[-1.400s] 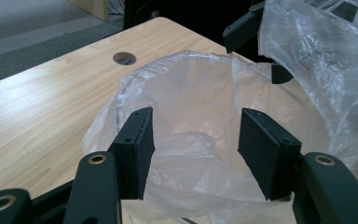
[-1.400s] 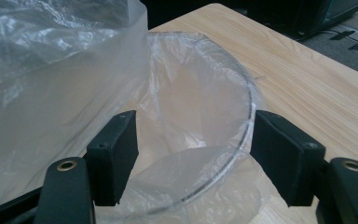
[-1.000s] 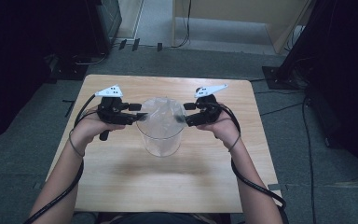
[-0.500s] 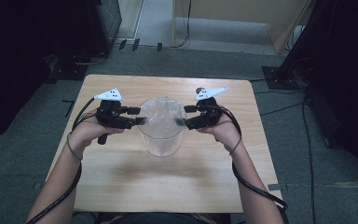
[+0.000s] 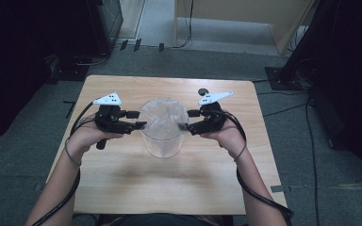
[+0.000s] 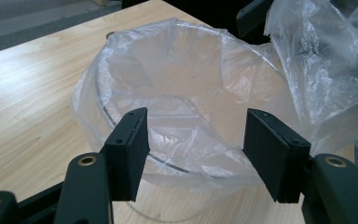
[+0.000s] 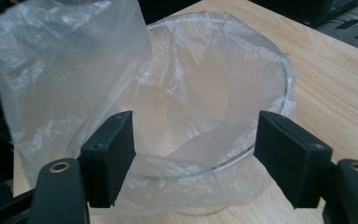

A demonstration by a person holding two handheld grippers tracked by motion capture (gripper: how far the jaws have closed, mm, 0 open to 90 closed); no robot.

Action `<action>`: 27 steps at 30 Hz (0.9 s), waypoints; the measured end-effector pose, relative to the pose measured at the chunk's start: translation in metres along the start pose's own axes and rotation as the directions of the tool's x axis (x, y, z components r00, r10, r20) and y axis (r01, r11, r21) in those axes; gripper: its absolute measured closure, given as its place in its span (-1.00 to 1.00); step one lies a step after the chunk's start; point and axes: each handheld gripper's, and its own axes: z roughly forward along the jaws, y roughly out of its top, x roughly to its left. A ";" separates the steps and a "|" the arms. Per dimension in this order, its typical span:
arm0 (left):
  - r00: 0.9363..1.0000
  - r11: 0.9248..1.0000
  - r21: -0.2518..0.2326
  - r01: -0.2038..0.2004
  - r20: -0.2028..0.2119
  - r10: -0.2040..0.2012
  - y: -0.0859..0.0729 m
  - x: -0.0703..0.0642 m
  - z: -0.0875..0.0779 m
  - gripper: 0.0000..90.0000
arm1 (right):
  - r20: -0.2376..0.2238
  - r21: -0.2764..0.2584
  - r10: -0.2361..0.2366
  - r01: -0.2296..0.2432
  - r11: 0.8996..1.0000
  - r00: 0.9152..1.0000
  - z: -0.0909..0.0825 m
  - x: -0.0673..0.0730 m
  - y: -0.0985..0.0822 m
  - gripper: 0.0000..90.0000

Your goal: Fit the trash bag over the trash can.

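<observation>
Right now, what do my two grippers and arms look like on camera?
Both the left gripper and right gripper are black, each topped by a pale grey three-cornered plate with dark dots. Flat rectangular black pads on brass-riveted arms. Black cables trail along bare forearms; a thin band circles each wrist.

Overhead plus facing close-ups (shared bin)

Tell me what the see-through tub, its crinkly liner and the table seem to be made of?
Tub: probably clear hard plastic, perhaps glass; thin glossy rim. Liner: thin translucent plastic film; it wrinkles and drapes over the rim. Table: pale wood or wood-look laminate, matte, with visible grain.
</observation>
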 end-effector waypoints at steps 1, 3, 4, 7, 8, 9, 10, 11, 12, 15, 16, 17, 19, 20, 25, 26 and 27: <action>1.000 1.000 -0.003 0.003 -0.001 -0.003 0.000 -0.001 -0.001 -0.12 | 0.000 0.000 0.000 0.000 1.000 1.000 0.000 0.000 0.000 -0.36; 1.000 1.000 -0.012 -0.005 0.002 0.005 0.000 -0.004 -0.004 -0.13 | 0.003 -0.005 -0.004 0.004 1.000 1.000 -0.003 0.002 -0.001 -0.36; 1.000 1.000 -0.013 -0.006 -0.001 0.006 0.000 -0.004 -0.005 -0.13 | 0.005 -0.009 -0.008 0.008 1.000 1.000 -0.005 0.003 -0.001 -0.36; 1.000 1.000 -0.022 -0.004 -0.010 0.004 -0.002 -0.006 -0.008 -0.14 | 0.012 -0.016 -0.003 0.003 1.000 1.000 -0.009 0.005 -0.002 -0.36; 1.000 0.999 -0.035 -0.011 -0.019 0.010 -0.003 -0.006 -0.009 -0.12 | 0.012 -0.017 -0.005 0.006 1.000 1.000 -0.010 0.006 -0.002 -0.36; 1.000 0.999 -0.050 -0.014 -0.023 0.013 -0.004 -0.007 -0.011 -0.10 | 0.013 -0.015 -0.006 0.007 1.000 1.000 -0.011 0.007 -0.003 -0.36; 1.000 0.998 -0.057 -0.010 -0.017 0.009 -0.004 -0.007 -0.013 -0.08 | 0.013 -0.016 -0.007 0.008 1.000 1.000 -0.012 0.008 -0.004 -0.36; 1.000 0.998 -0.057 -0.009 -0.013 0.009 -0.005 -0.008 -0.014 -0.08 | 0.013 -0.015 -0.007 0.007 1.000 1.000 -0.012 0.009 -0.004 -0.36; 1.000 0.999 -0.052 -0.012 -0.014 0.012 -0.005 -0.009 -0.014 -0.09 | 0.016 -0.015 -0.005 0.005 1.000 1.000 -0.014 0.009 -0.005 -0.36; 1.000 0.999 -0.039 -0.018 -0.006 0.018 -0.007 -0.011 -0.014 -0.08 | 0.016 -0.016 -0.005 0.005 1.000 1.000 -0.014 0.010 -0.006 -0.36; 1.000 0.999 -0.040 -0.023 -0.006 0.022 -0.007 -0.011 -0.014 -0.08 | 0.016 -0.016 -0.005 0.005 1.000 1.000 -0.014 0.010 -0.006 -0.36; 1.000 0.999 -0.046 -0.019 -0.005 0.019 -0.007 -0.011 -0.014 -0.08 | 0.015 -0.013 -0.003 0.003 1.000 1.000 -0.014 0.011 -0.006 -0.36; 1.000 0.999 -0.046 -0.017 0.005 0.017 -0.006 -0.011 -0.013 -0.07 | 0.014 -0.010 -0.008 0.008 1.000 1.000 -0.014 0.011 -0.006 -0.36; 1.000 0.999 -0.043 -0.019 0.016 0.019 -0.006 -0.013 -0.013 -0.07 | 0.013 -0.008 -0.007 0.007 1.000 1.000 -0.013 0.011 -0.006 -0.36; 0.999 0.998 -0.048 -0.039 0.028 0.041 -0.004 -0.016 -0.018 -0.11 | 0.016 -0.012 -0.009 0.009 1.000 1.000 -0.015 0.011 -0.006 -0.36; 0.999 0.998 -0.056 -0.041 0.034 0.042 -0.003 -0.016 -0.021 -0.11 | 0.017 -0.020 -0.006 0.006 1.000 1.000 -0.017 0.010 -0.006 -0.35; 0.998 0.997 -0.064 -0.042 0.043 0.045 -0.003 -0.016 -0.023 -0.12 | 0.020 -0.024 -0.005 0.005 1.000 1.000 -0.019 0.009 -0.006 -0.34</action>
